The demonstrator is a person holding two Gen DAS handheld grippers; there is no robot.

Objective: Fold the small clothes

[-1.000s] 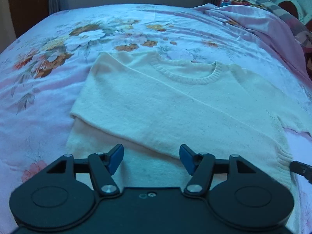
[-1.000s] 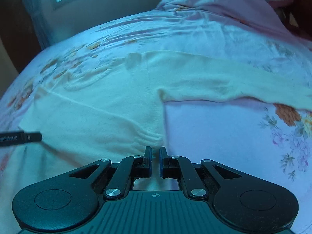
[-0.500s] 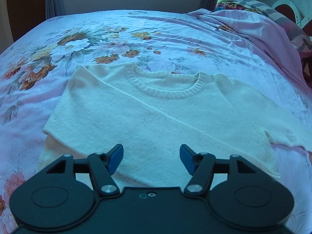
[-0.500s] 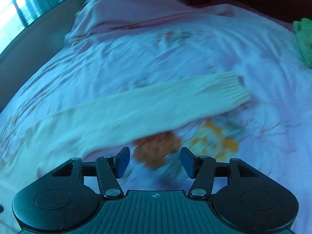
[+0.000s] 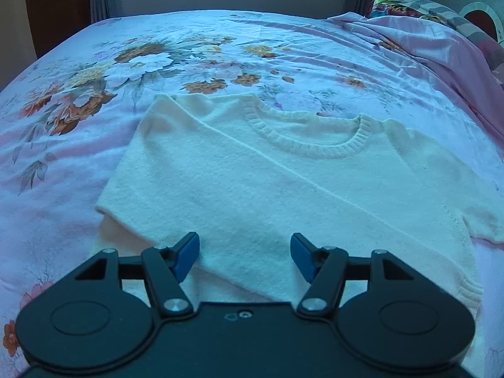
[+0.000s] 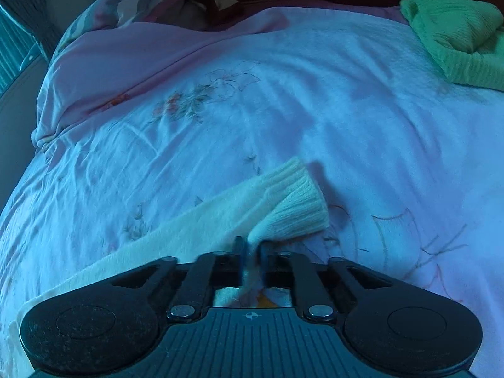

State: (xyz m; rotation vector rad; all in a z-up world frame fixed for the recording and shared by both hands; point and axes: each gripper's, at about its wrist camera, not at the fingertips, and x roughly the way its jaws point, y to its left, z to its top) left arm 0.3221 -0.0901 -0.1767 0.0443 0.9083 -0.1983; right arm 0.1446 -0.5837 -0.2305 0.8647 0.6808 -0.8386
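A cream knit sweater (image 5: 283, 182) lies flat on the floral bed sheet (image 5: 94, 94), its left sleeve folded across the body and its ribbed neckline toward the far side. My left gripper (image 5: 245, 253) is open and empty, hovering over the sweater's lower hem. In the right wrist view the sweater's other sleeve (image 6: 189, 226) stretches out to the left, and my right gripper (image 6: 252, 252) is shut on its ribbed cuff (image 6: 293, 204), which bunches up just past the fingertips.
A green knit garment (image 6: 456, 34) lies at the bed's far right. A pink quilt (image 6: 141, 47) is heaped along the far side, with pillows (image 5: 441, 9) beyond it. Curtains and a wall stand behind the bed.
My right gripper let go of the sweater's hem, swung right along the outstretched sleeve, opened, and has now shut on the cuff. My left gripper stayed open, shifting slightly over the hem.
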